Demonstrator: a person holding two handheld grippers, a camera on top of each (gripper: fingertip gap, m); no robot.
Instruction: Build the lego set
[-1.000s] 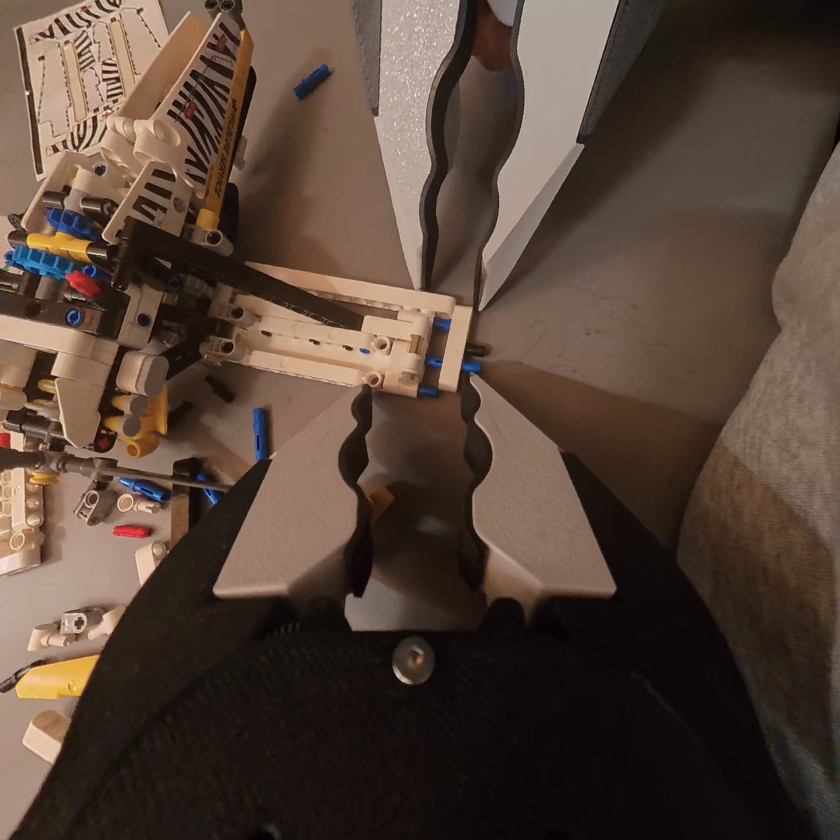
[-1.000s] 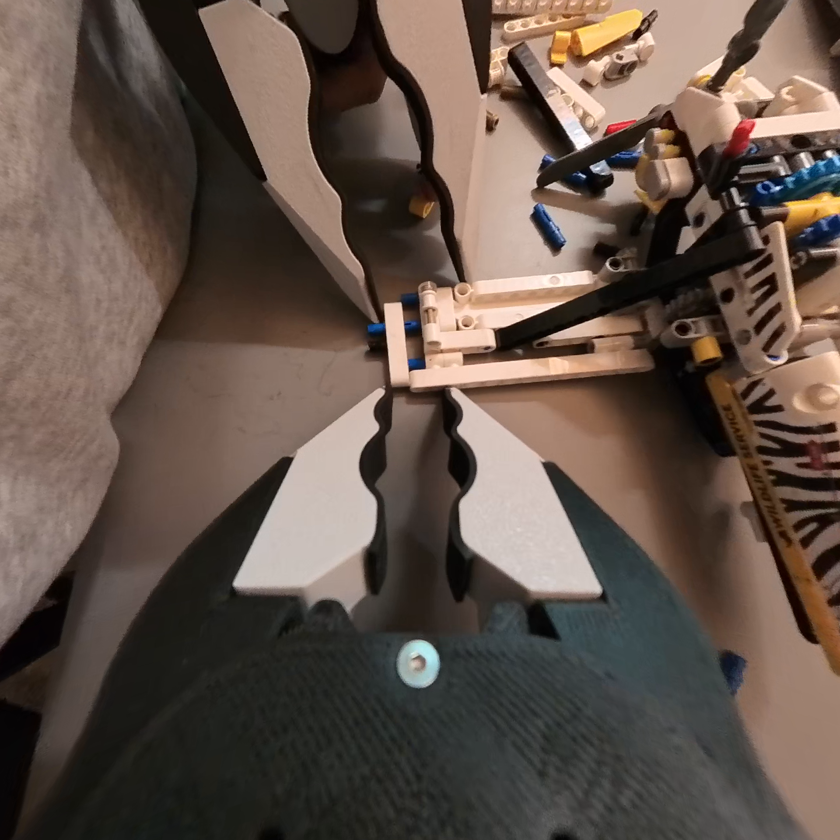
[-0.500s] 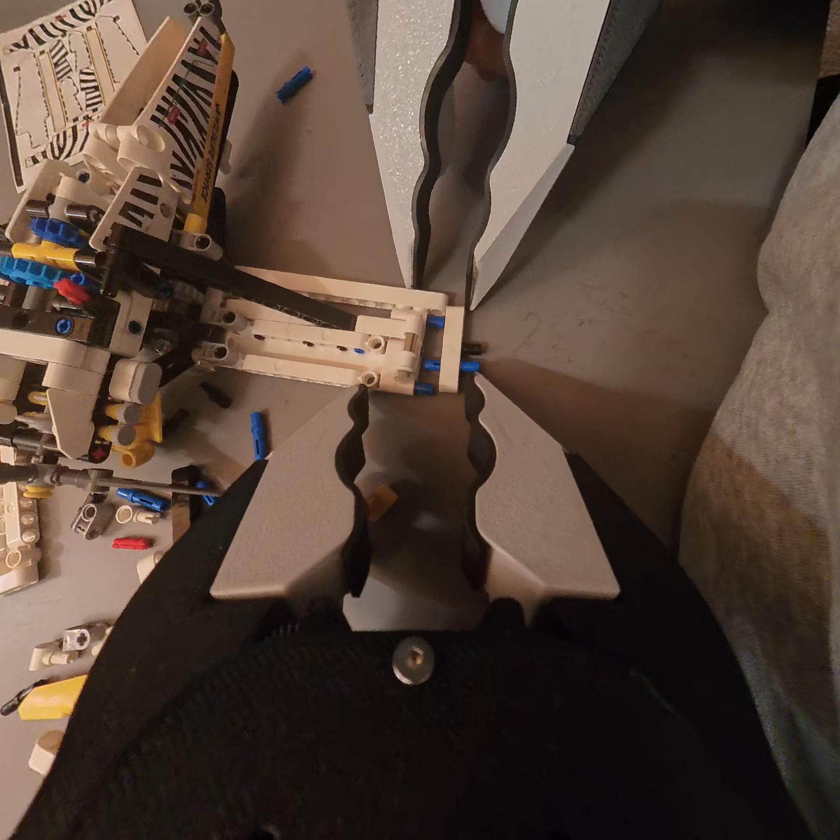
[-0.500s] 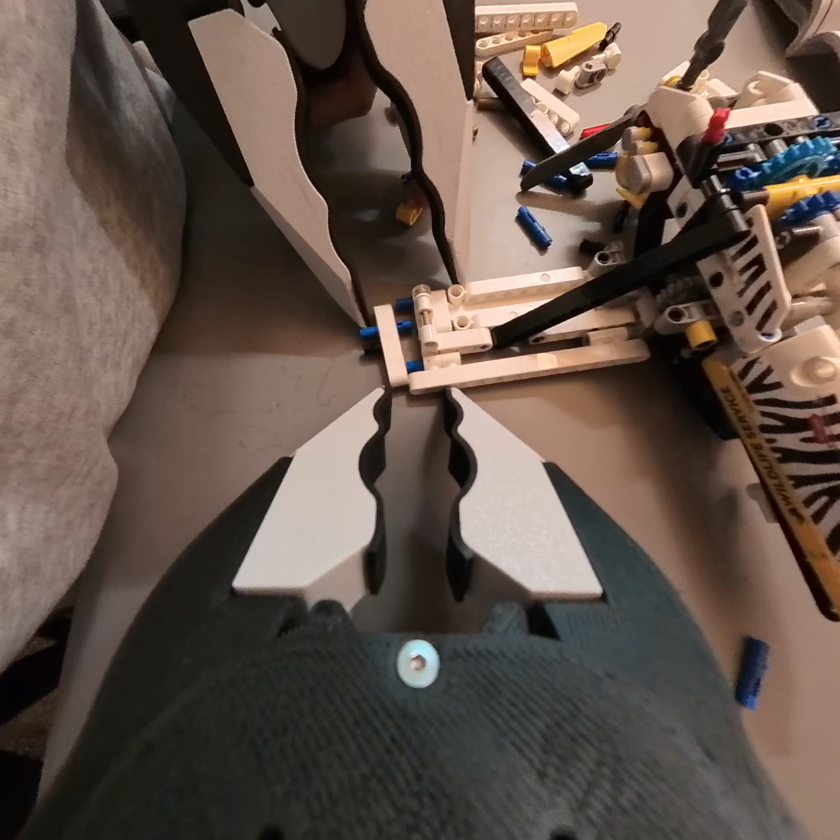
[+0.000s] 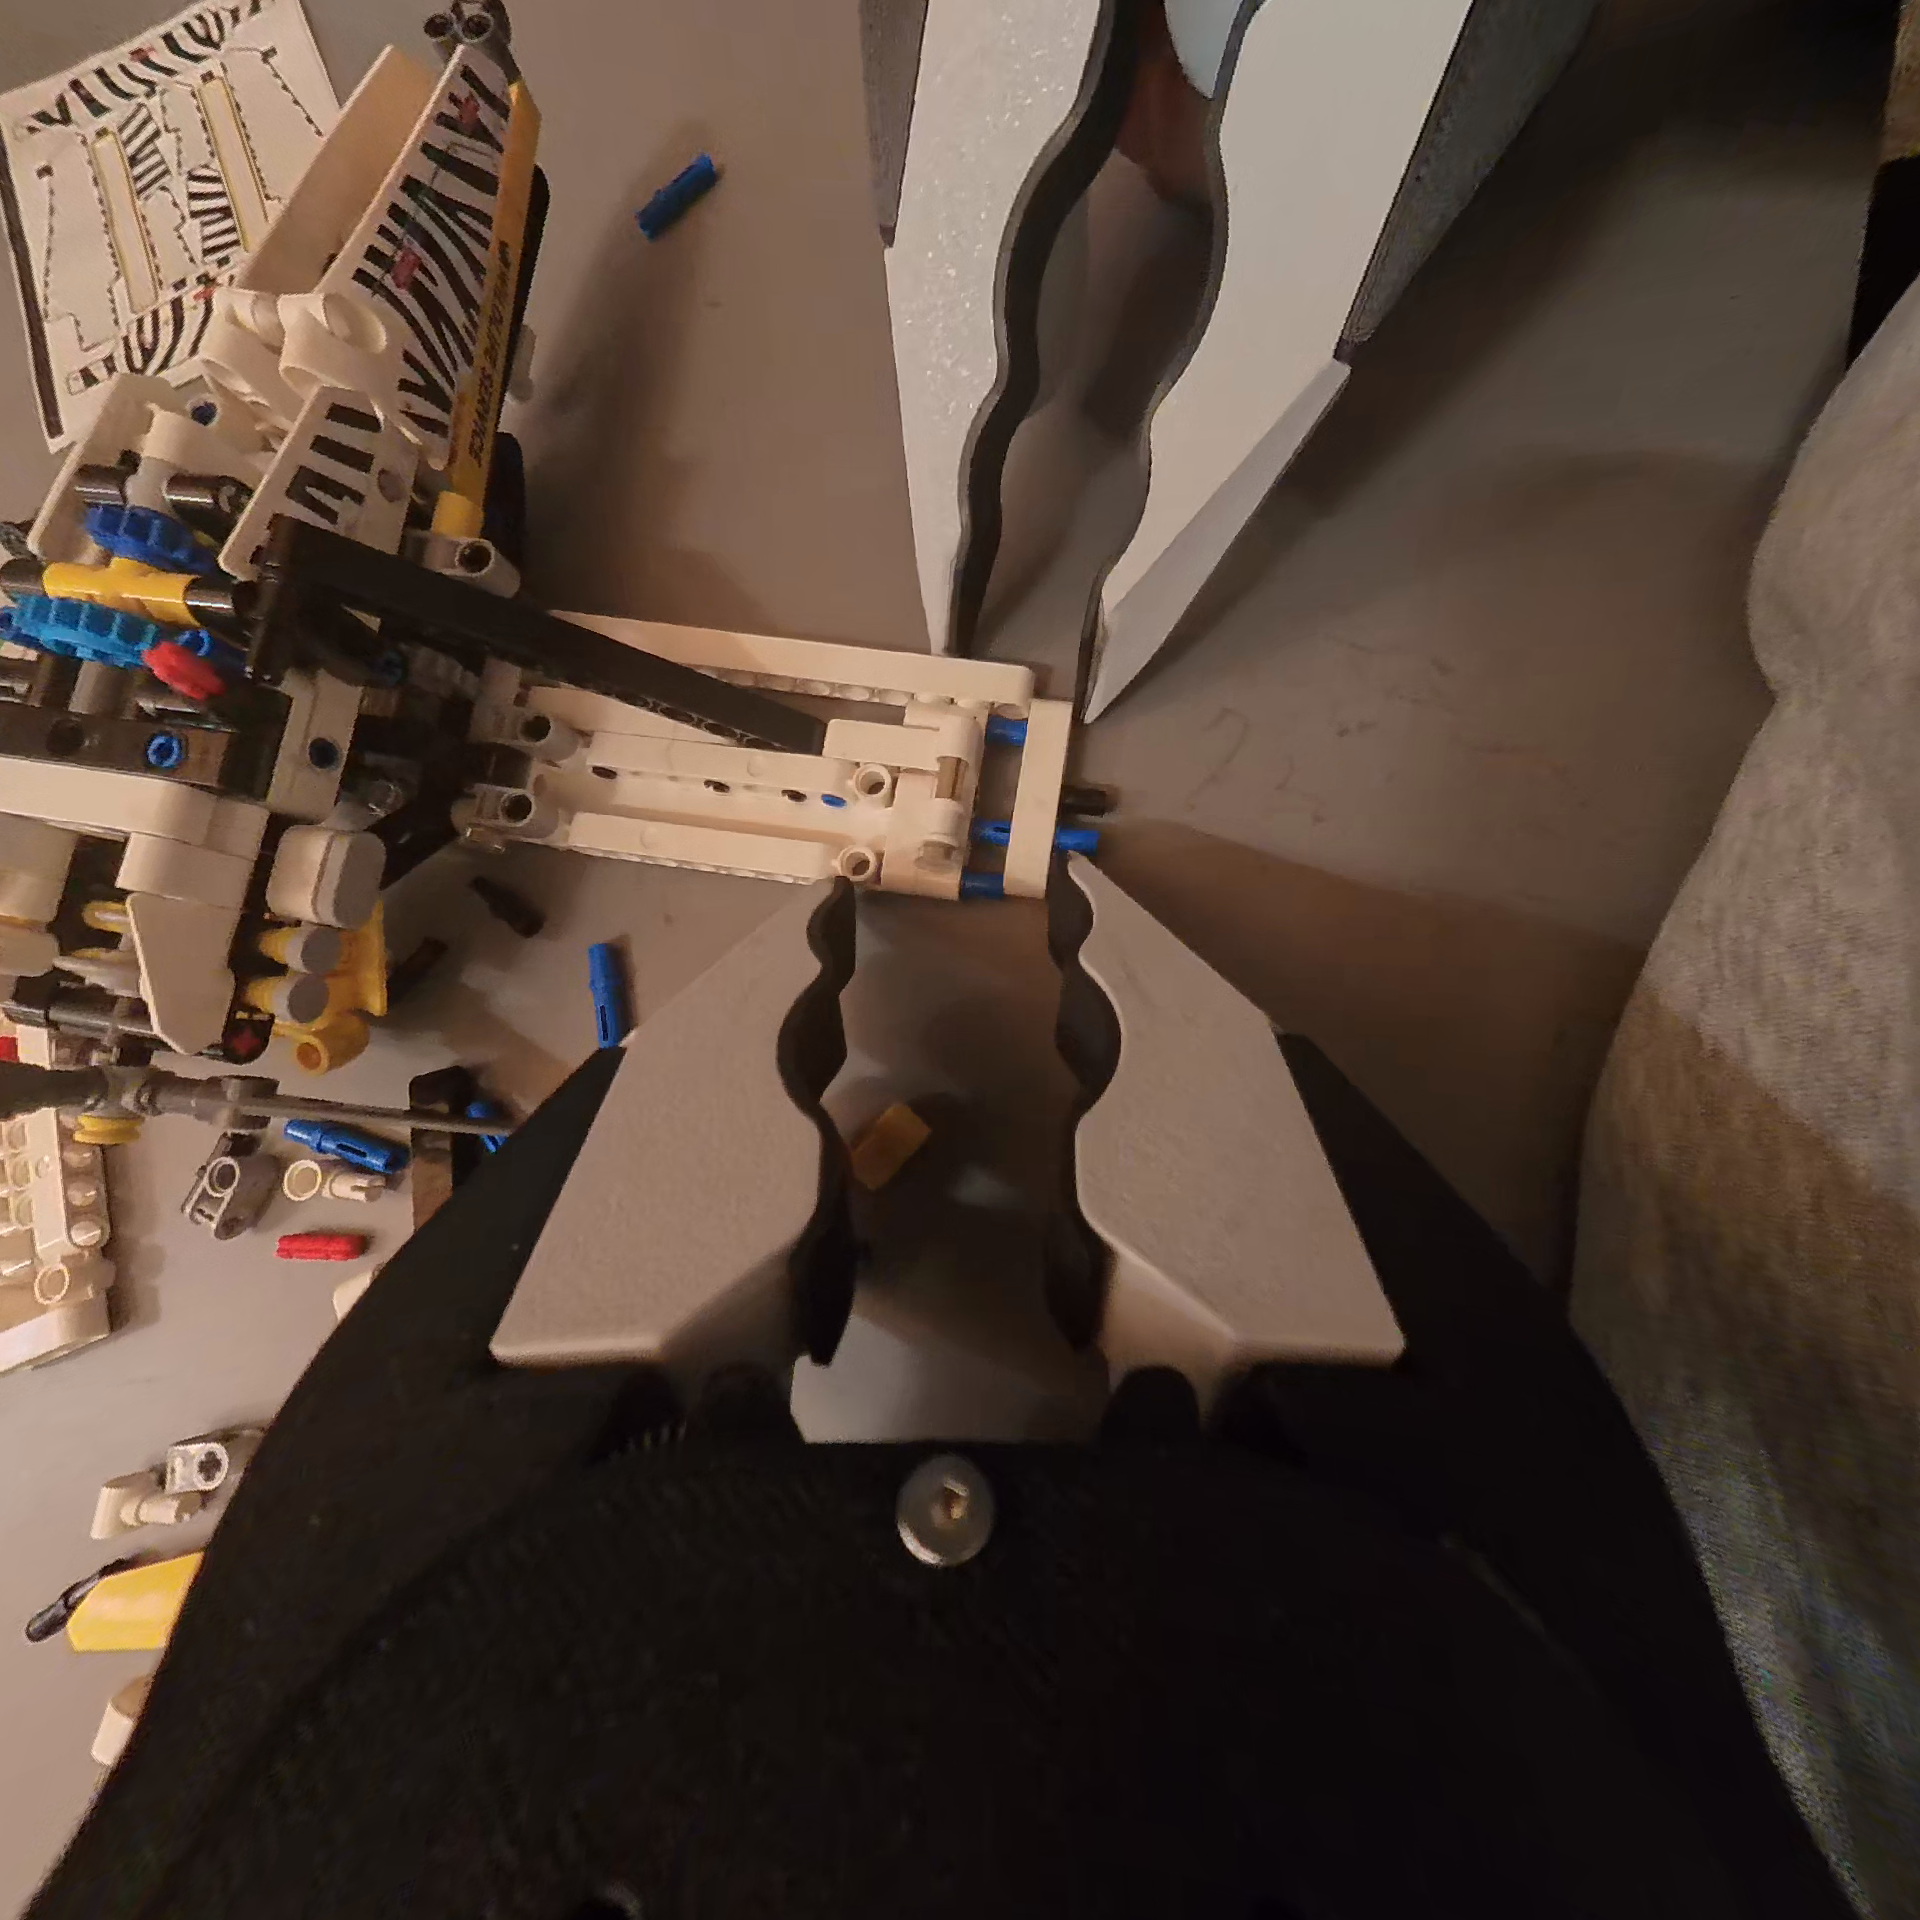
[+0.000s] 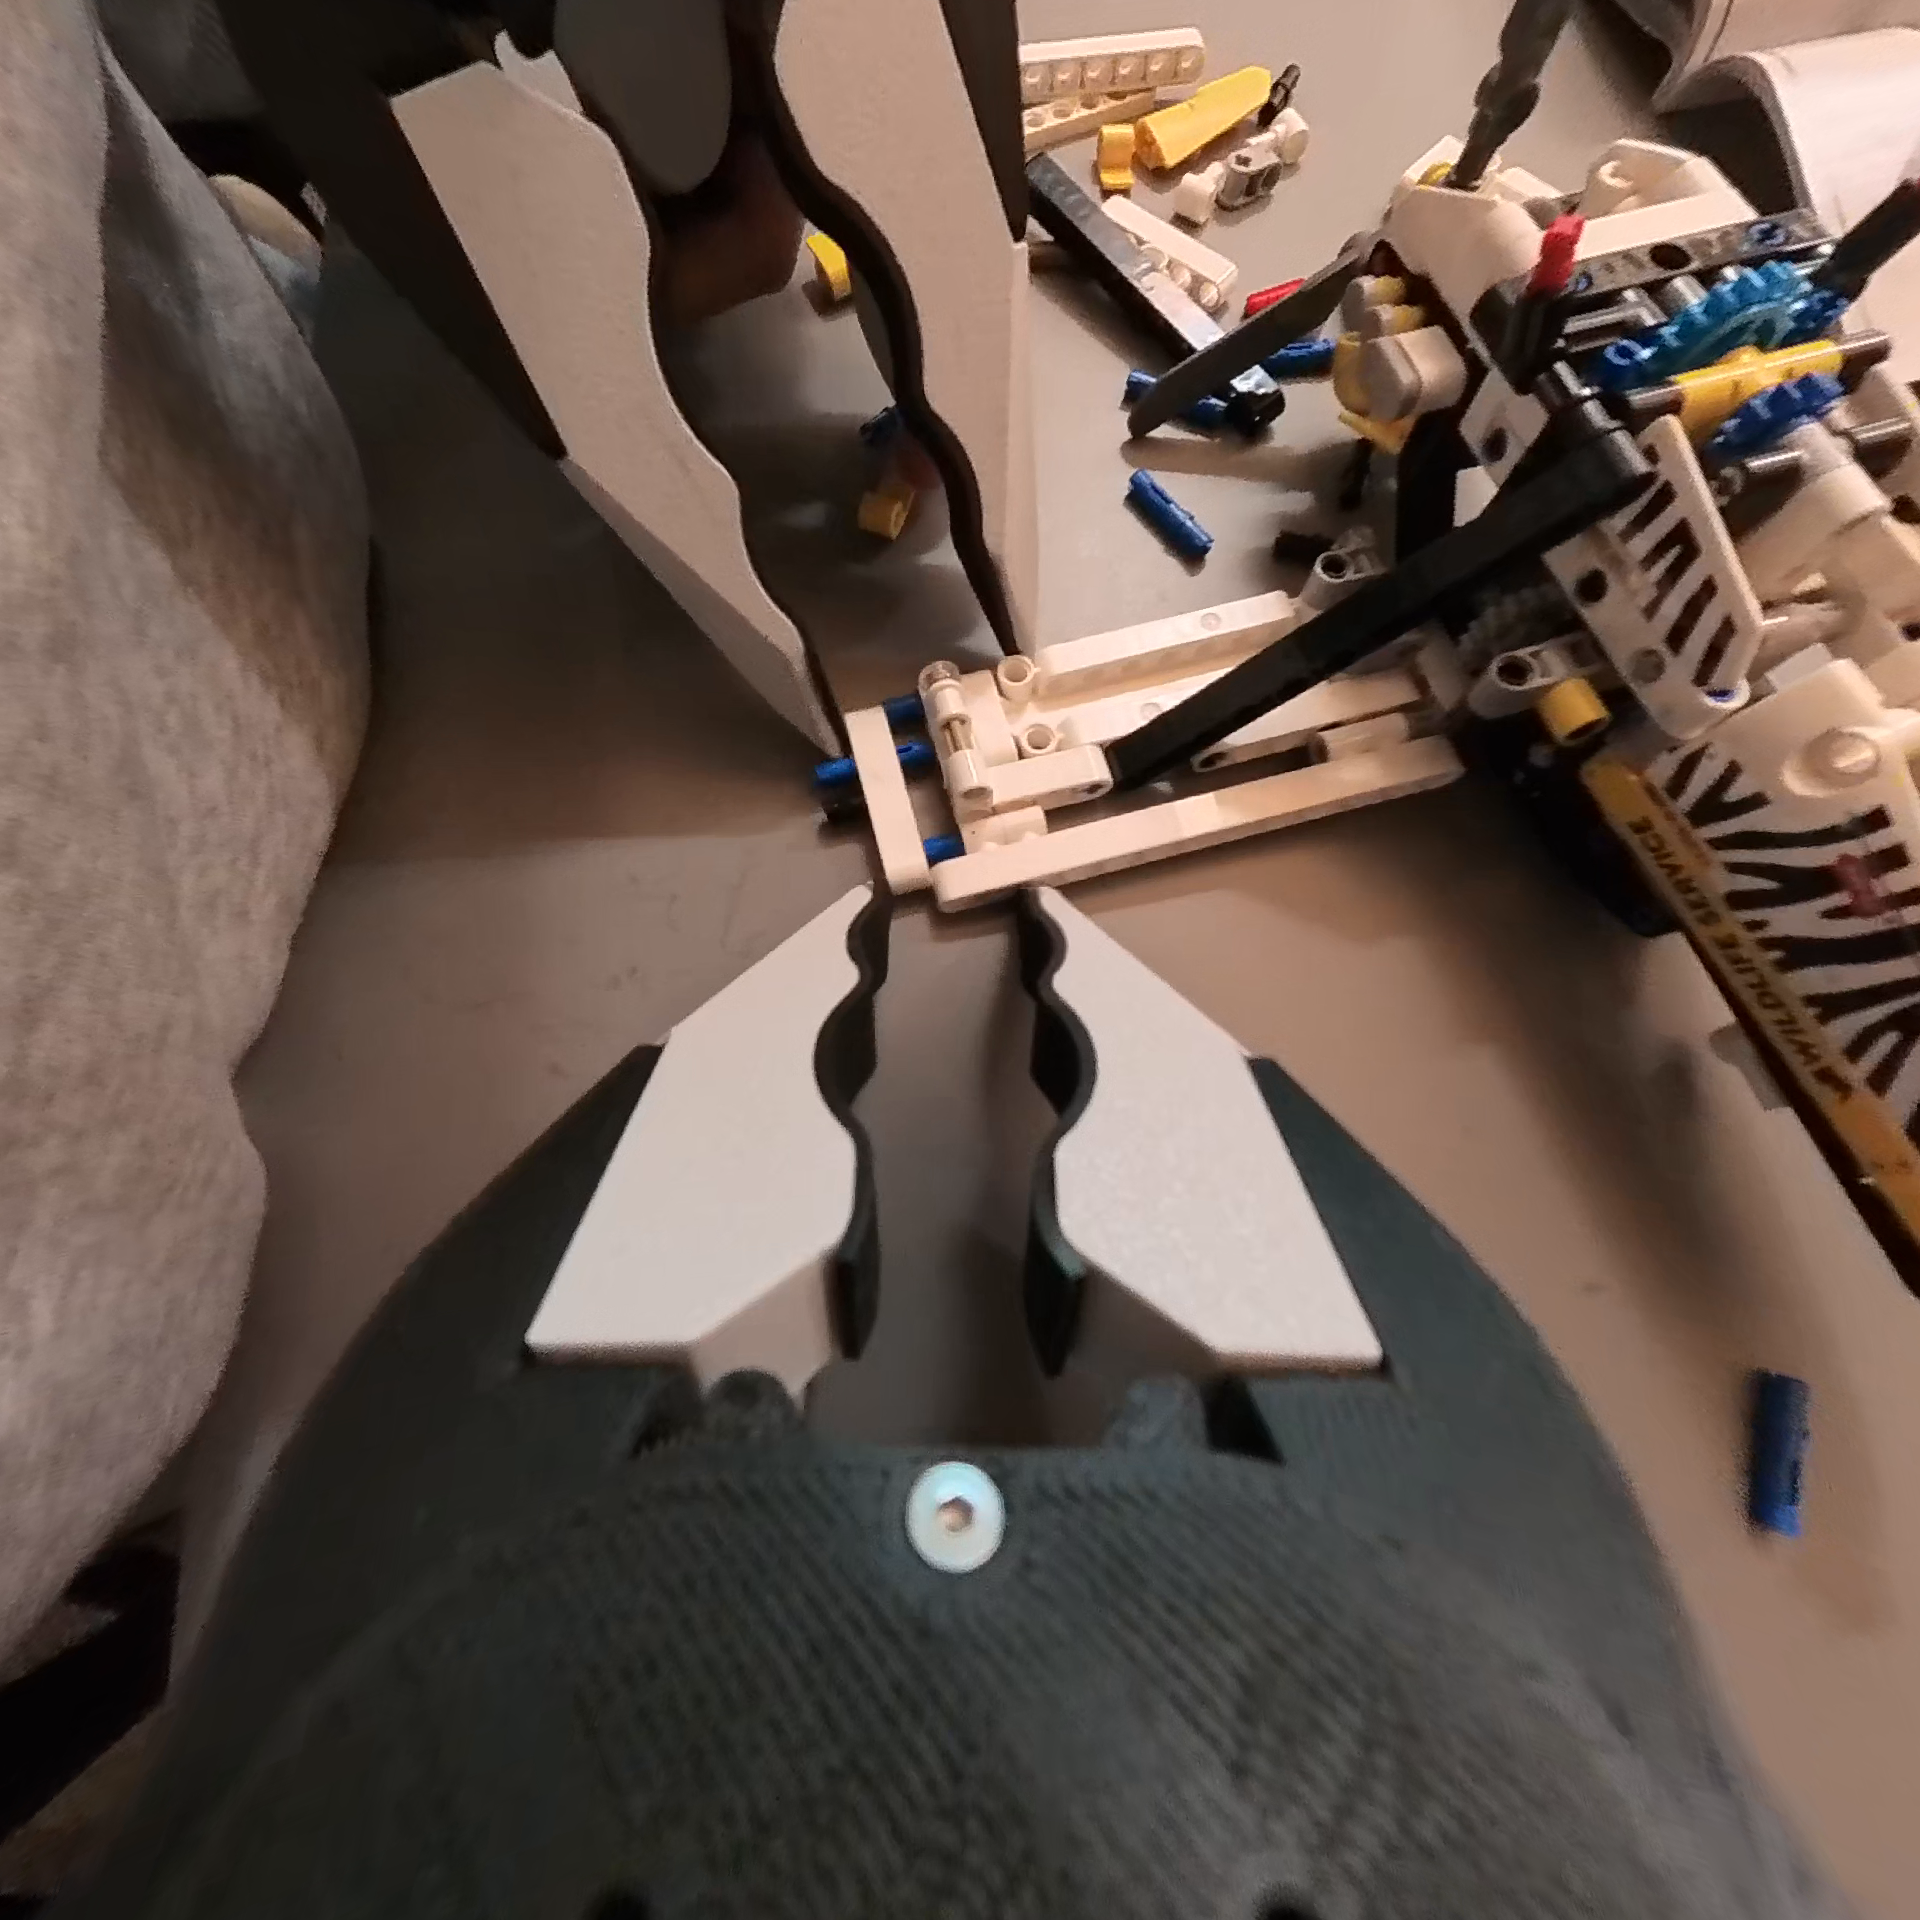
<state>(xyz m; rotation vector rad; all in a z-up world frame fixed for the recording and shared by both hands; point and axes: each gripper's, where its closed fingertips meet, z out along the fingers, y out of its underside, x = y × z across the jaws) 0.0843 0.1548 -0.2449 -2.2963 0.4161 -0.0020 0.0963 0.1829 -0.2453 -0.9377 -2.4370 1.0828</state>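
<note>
I have my left gripper and my right gripper facing each other across the tail end of the lego model, which lies flat on the grey counter near the edge where a grey cushion rises. Both pairs of jaws stand apart and hold nothing. Each pair has its tips just beside the short white cross beam that caps the model's long white frame — one from either side, so I can brace the end while I work on it. The beam sits a little off the frame on blue pins, and I judge it still needs pressing home; whether my tips actually touch it I cannot tell, since the view is dim there. The heavy body with its zebra-striped panel and blue gears anchors the far end, so the frame should hold steady under a push. Loose pins and beams lie scattered along the counter's far side — among them a stray blue pin beside my right gripper.
</note>
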